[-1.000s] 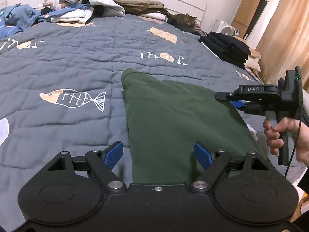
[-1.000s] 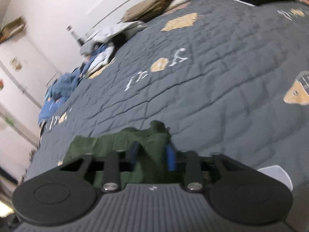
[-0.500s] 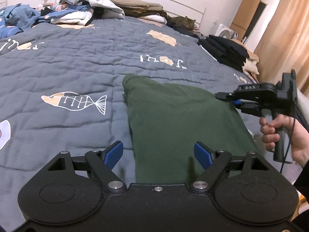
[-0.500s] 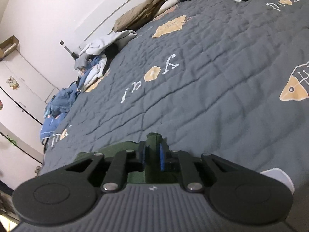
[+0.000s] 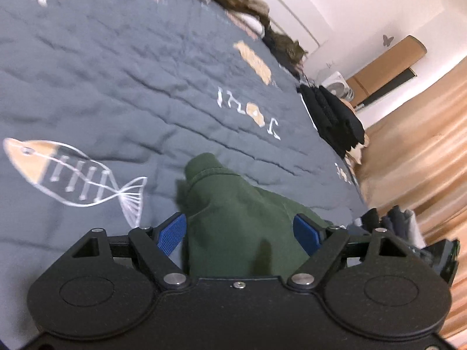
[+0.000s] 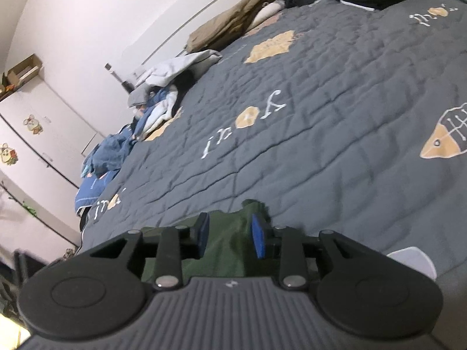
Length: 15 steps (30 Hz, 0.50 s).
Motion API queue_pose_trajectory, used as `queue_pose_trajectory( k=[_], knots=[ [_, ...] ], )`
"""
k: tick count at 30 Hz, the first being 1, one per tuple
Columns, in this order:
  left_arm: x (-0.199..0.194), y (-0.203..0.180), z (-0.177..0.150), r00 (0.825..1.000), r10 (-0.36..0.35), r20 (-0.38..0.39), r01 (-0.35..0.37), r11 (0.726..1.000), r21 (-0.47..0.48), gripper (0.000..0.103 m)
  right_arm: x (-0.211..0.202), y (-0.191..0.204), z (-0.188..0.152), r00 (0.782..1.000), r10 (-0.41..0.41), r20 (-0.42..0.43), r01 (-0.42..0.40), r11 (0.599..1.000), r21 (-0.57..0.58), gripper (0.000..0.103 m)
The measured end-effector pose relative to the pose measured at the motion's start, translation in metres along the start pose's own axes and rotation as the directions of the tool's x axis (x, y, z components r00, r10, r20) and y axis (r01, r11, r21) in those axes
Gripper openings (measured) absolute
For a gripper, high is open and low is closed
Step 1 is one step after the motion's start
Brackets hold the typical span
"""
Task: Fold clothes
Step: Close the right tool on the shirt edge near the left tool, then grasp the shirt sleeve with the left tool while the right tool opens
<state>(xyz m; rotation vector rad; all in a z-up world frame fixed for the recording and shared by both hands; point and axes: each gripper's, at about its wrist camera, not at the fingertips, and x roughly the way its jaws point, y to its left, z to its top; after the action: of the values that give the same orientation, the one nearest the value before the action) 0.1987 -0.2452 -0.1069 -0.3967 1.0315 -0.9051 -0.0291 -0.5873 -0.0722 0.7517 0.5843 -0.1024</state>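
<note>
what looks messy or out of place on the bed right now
The dark green folded garment has a far corner bunched into a raised lump rather than lying flat. Loose blue and grey clothes lie heaped unfolded at the far edge of the grey fish-print quilt, unlike the neat black folded stack.

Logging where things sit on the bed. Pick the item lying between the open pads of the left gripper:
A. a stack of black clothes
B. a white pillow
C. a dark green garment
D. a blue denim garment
C: in the left wrist view, the dark green garment lies on the grey quilt between the left gripper pads, which stand wide apart.
</note>
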Motion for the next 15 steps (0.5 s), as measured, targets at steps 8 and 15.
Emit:
queue_pose_trajectory(
  k=[8,15],
  knots=[
    [0.041,0.016,0.007,0.993,-0.075,-0.088,0.076,0.997,0.005,0.078,-0.005,0.005,-0.003,1.0,0.018,0.007,-0.018,0.999,-0.029,0.033],
    [0.054,0.021,0.0,0.99,-0.106,-0.09,0.108,0.994,0.012,0.06,-0.017,0.021,-0.008,0.995,0.098,0.016,-0.096,0.992,-0.076,0.033]
  ],
)
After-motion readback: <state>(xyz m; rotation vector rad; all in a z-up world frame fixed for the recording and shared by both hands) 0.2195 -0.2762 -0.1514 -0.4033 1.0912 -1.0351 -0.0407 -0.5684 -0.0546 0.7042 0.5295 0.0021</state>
